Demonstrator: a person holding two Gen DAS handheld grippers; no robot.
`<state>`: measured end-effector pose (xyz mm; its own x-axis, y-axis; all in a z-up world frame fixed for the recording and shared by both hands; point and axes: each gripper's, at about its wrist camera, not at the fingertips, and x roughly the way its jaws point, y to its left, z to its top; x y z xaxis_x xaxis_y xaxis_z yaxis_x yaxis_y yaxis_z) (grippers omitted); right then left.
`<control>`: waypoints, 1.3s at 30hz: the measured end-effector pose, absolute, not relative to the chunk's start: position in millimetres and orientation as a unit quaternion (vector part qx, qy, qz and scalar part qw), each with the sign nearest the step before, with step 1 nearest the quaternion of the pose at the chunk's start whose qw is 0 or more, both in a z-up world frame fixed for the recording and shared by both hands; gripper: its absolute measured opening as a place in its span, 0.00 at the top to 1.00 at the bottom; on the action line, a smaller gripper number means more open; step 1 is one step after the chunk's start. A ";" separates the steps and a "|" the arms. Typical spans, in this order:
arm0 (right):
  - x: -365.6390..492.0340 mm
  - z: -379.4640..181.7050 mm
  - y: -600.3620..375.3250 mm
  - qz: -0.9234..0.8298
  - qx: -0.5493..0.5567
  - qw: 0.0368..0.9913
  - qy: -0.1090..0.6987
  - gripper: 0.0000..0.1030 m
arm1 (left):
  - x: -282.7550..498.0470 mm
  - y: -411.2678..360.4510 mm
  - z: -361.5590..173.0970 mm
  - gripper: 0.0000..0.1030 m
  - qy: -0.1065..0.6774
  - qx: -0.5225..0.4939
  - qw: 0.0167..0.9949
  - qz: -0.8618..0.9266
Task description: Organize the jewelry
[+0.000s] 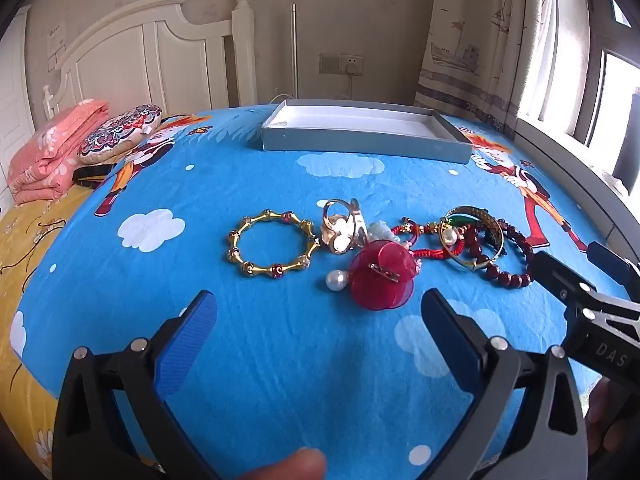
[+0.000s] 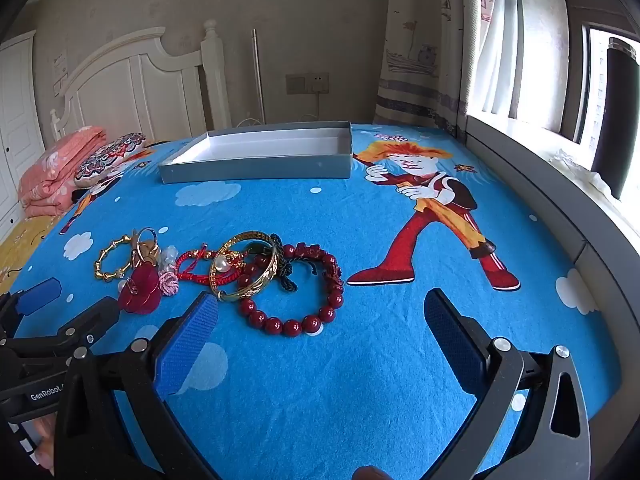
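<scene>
Jewelry lies in a row on the blue cartoon bedsheet. In the left wrist view: a gold bamboo-link bangle (image 1: 273,243), a gold hair claw (image 1: 345,227), a white pearl (image 1: 336,280), a red disc ornament (image 1: 382,276), a red cord bracelet (image 1: 424,248), a gold bangle (image 1: 474,236) and a dark red bead bracelet (image 1: 510,272). My left gripper (image 1: 320,312) is open and empty, just short of the red ornament. In the right wrist view my right gripper (image 2: 320,312) is open and empty above the bead bracelet (image 2: 294,312), beside the gold bangle (image 2: 250,266). An empty grey box (image 2: 256,168) stands beyond.
The grey box (image 1: 366,142) sits at the far side of the bed. Folded pink bedding (image 1: 52,152) and a patterned cushion (image 1: 120,132) lie at the far left by the white headboard. A window ledge (image 2: 560,208) and curtain border the right side.
</scene>
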<state>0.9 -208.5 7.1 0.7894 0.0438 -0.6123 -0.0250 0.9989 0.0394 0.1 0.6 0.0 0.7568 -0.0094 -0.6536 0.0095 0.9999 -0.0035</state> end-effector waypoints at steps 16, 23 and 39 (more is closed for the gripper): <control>0.7 6.4 -207.9 0.020 0.019 0.946 0.324 0.06 | 0.1 0.4 0.0 0.04 0.349 0.000 0.937 -0.005; 0.6 6.7 -207.7 0.020 0.019 0.946 0.323 0.06 | 0.1 0.6 0.0 0.04 0.350 -0.001 0.937 -0.005; 0.6 6.6 -207.7 0.020 0.019 0.946 0.323 0.06 | -1.1 2.9 -2.0 0.04 0.351 -0.003 0.937 -0.004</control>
